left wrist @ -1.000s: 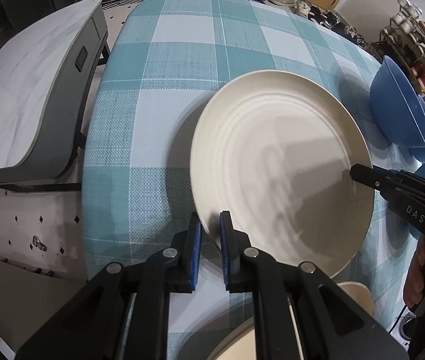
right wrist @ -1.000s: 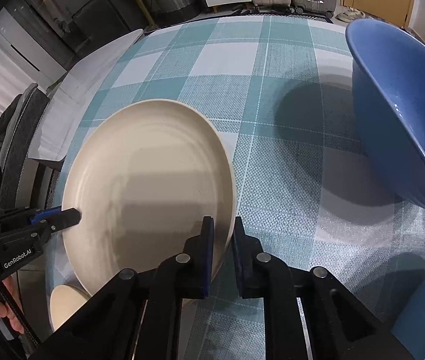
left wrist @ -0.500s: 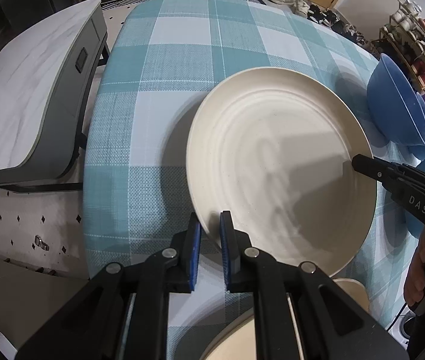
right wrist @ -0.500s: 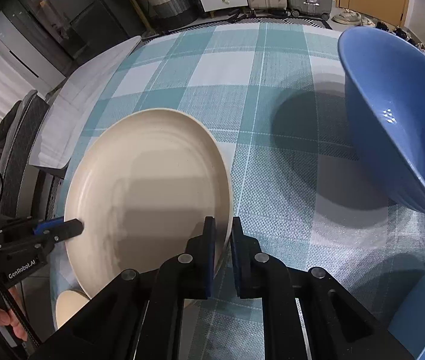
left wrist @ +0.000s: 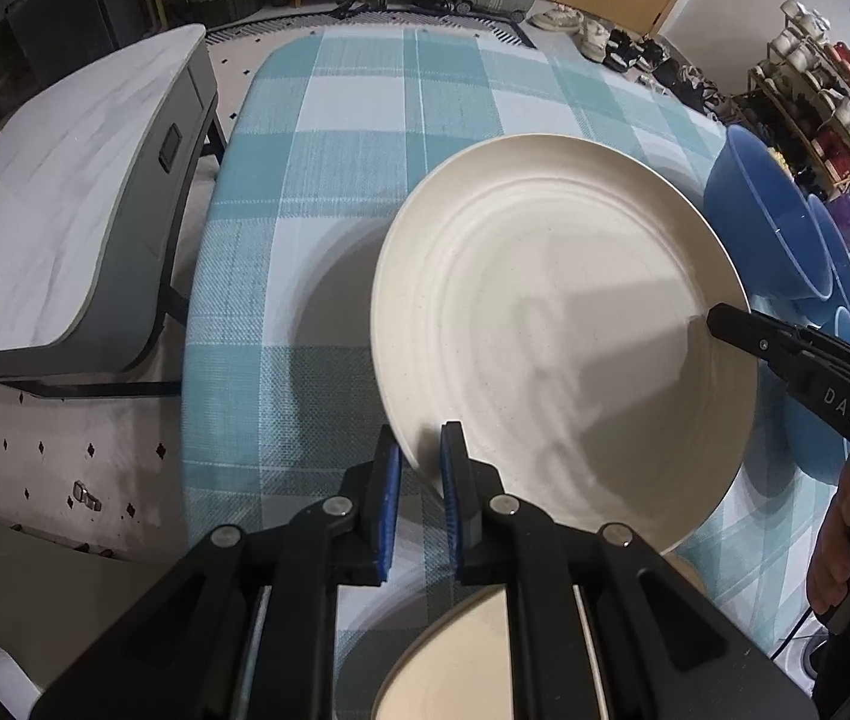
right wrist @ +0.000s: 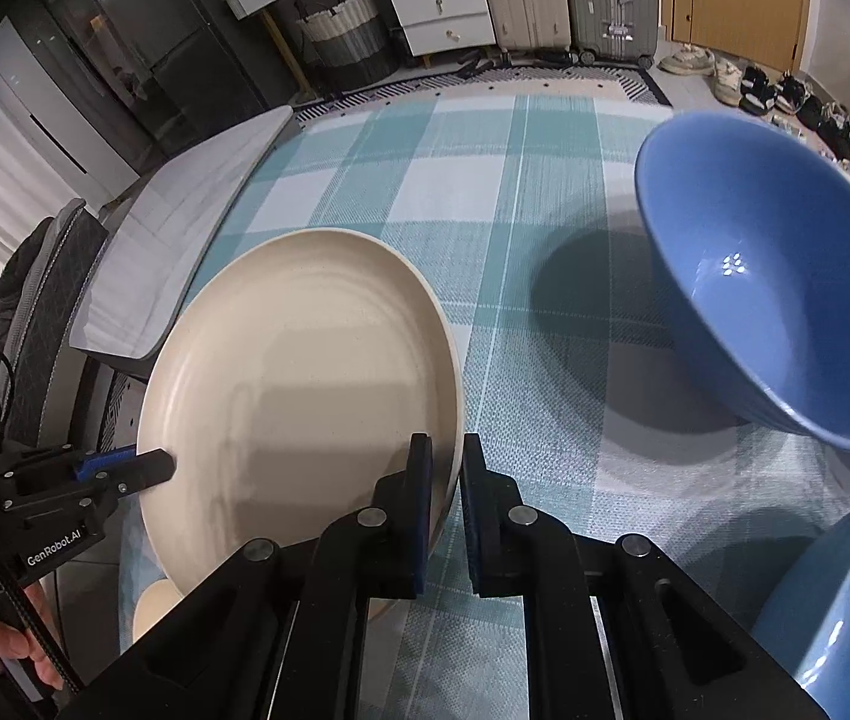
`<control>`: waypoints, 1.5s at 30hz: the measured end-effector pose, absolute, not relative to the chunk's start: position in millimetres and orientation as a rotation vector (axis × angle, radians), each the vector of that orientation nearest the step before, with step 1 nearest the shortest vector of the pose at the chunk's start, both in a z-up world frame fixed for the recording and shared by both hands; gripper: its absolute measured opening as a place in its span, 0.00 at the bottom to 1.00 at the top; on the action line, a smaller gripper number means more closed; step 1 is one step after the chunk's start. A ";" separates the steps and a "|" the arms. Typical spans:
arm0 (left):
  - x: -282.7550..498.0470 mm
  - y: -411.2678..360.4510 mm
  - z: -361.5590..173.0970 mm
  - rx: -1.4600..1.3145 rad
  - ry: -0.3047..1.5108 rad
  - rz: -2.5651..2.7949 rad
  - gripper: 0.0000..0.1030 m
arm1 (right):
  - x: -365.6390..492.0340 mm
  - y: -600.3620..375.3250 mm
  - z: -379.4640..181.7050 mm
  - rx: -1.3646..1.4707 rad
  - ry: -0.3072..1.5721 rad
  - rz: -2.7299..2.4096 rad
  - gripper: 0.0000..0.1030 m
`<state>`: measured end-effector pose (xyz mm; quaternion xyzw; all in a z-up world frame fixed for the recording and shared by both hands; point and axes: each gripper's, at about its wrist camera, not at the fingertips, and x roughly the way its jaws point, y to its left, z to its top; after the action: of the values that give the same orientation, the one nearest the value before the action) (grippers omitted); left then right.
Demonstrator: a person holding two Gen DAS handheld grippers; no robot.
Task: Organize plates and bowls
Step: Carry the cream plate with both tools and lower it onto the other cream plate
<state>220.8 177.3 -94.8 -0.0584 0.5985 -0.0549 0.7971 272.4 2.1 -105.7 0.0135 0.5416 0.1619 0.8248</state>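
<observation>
Left gripper (left wrist: 419,468): black angular fingers, blue pads, silver round screws; "GenRobot.AI" printed in white on body, black cable seen alongside. Right gripper (right wrist: 445,468): same black build, blue pads, "DAS" lettering. Bare skin seen on hands.

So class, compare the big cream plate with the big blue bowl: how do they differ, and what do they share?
The plate is cream, the bowl blue.
The plate is shallow and nearly flat; the bowl is deep with steep walls.
The plate is gripped at opposite rims by the left gripper and right gripper; nothing holds the bowl.
Both are round, plain and empty, over the checked cloth.
</observation>
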 end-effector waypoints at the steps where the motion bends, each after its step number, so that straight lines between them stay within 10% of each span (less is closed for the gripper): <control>1: 220.1 176.4 -91.8 -0.122 1.282 -0.118 0.10 | 270.6 1.4 -102.6 0.030 1.146 0.344 0.09; 45: 50.8 182.8 -82.2 -0.139 1.186 -0.004 0.12 | 111.2 23.3 -96.8 -0.046 1.108 0.485 0.09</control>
<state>50.8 182.8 -82.2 -0.0655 0.5582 -0.0018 0.8271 111.2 23.3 -96.8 -0.0214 0.5207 0.2278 0.8225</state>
